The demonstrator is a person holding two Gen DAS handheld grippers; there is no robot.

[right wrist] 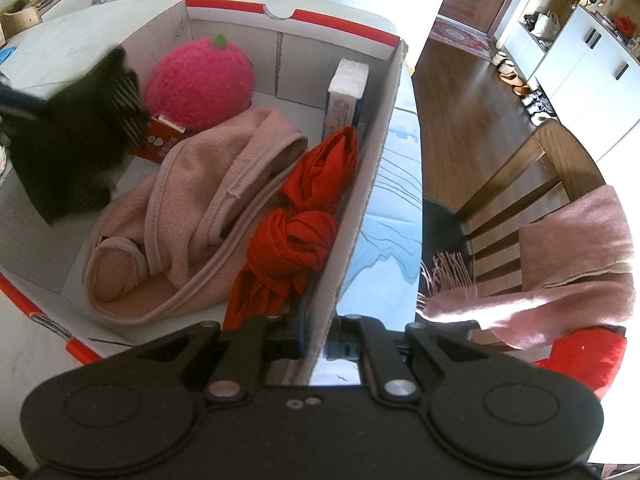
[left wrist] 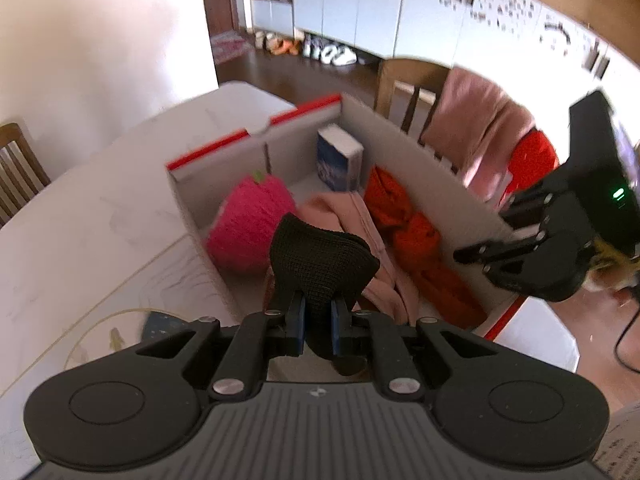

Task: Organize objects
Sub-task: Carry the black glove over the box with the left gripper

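My left gripper (left wrist: 318, 322) is shut on a black knit cloth (left wrist: 320, 264) and holds it over the near end of a white cardboard box with red edges (left wrist: 256, 136). The cloth also shows in the right wrist view (right wrist: 76, 136), above the box's left side. Inside the box lie a pink plush strawberry (right wrist: 198, 80), a pink fleece garment (right wrist: 192, 208), a knotted red cloth (right wrist: 296, 232), a blue-and-white carton (right wrist: 346, 92) and a small red packet (right wrist: 162, 144). My right gripper (right wrist: 316, 344) is shut on the box's right wall (right wrist: 360, 208), and shows in the left wrist view (left wrist: 496, 256).
The box stands on a white table (left wrist: 80, 216). A wooden chair (right wrist: 532, 184) with a pink scarf (right wrist: 576, 252) draped on it stands to the right, with something red (right wrist: 588, 356) beneath. Another chair (left wrist: 16, 164) is at the table's far left. Shoes (left wrist: 328, 52) line the cabinets.
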